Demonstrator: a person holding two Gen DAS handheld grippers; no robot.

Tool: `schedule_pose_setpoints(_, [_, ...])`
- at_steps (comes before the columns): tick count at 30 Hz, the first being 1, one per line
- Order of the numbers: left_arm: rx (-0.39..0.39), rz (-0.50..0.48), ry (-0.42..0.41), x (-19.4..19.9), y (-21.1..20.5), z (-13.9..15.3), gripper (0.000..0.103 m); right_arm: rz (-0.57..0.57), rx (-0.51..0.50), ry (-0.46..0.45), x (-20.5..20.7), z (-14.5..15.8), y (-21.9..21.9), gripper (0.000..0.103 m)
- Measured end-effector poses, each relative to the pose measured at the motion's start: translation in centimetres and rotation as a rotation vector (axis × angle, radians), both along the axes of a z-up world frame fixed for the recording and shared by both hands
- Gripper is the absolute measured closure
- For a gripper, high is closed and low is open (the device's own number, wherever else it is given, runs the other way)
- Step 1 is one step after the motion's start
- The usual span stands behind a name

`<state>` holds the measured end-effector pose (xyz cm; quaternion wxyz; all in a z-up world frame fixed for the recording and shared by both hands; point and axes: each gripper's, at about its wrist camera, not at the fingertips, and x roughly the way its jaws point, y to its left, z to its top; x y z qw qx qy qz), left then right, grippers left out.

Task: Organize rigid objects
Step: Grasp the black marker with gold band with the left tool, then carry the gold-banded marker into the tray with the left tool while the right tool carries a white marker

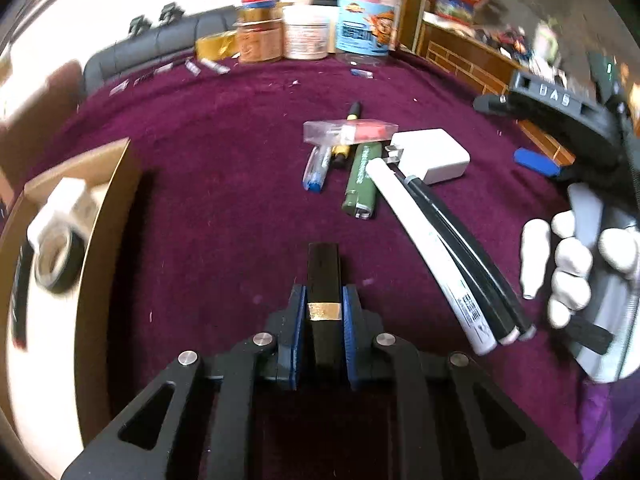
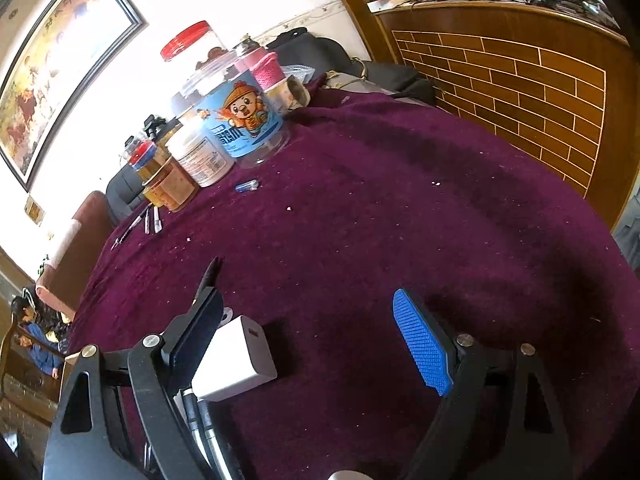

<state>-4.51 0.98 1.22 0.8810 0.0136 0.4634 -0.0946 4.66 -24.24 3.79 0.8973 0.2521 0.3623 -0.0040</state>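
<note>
My left gripper (image 1: 323, 312) is shut on a black stick with a gold band (image 1: 323, 280), held above the purple cloth (image 1: 200, 200). A cardboard box (image 1: 100, 216) at the left holds a tape roll (image 1: 54, 266) and a white item. Ahead lie a white charger (image 1: 434, 154), a green lighter (image 1: 360, 182), a white marker (image 1: 428, 256), black pens (image 1: 464, 256), a blue pen (image 1: 316, 168) and a clear case (image 1: 350, 132). My right gripper (image 2: 316, 340) is open over the cloth, its left finger beside the white charger (image 2: 236, 356).
Jars and tubs (image 1: 312, 24) stand at the table's far edge, with a cartoon-labelled tub (image 2: 244, 120) among them. Small pens (image 2: 150, 220) lie near them. A wooden brick-patterned counter (image 2: 520, 80) borders the table on the right.
</note>
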Motion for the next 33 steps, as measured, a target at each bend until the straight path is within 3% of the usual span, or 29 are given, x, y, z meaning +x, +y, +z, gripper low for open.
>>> schedule_pose_setpoints(7, [-0.019, 0.023, -0.013, -0.7, 0.5, 0.1, 0.089, -0.006, -0.029, 0.008, 0.3, 0.0, 0.2, 0.016])
schedule_pose_setpoints(9, [-0.043, 0.021, -0.024, -1.5, 1.0, 1.2, 0.089, -0.005, -0.04, 0.01, 0.4, -0.1, 0.3, 0.016])
schedule_pose_setpoints(13, [-0.059, 0.01, -0.136, -4.6, 2.7, 5.5, 0.089, 0.006, -0.081, -0.003, 0.3, 0.1, 0.9, 0.016])
schedule_pose_setpoints(17, [-0.124, 0.041, -0.2, -7.1, 6.2, 8.4, 0.089, 0.085, -0.092, -0.056, -1.1, 1.6, 2.1, 0.017])
schedule_pose_setpoints(20, [-0.179, 0.079, -0.228, -8.7, 9.2, 9.2, 0.089, 0.263, -0.027, -0.069, -3.6, 3.1, 4.5, 0.024])
schedule_pose_setpoints(22, [-0.213, 0.096, -0.23, -9.2, 10.3, 9.1, 0.089, 0.375, -0.057, -0.062, -4.9, 3.7, 6.8, 0.033])
schedule_pose_setpoints(26, [-0.283, 0.125, -0.229, -9.9, 12.6, 8.3, 0.089, 0.523, -0.096, 0.024, -5.6, 2.9, 10.5, 0.069])
schedule_pose_setpoints(31, [-0.323, 0.165, -0.225, -11.2, 15.3, 7.4, 0.089, 0.551, -0.254, 0.111, -5.4, 0.8, 13.4, 0.072])
schedule_pose_setpoints(33, [-0.331, 0.184, -0.222, -11.6, 16.3, 7.2, 0.089, 0.553, -0.269, 0.141, -5.2, 0.3, 13.9, 0.073])
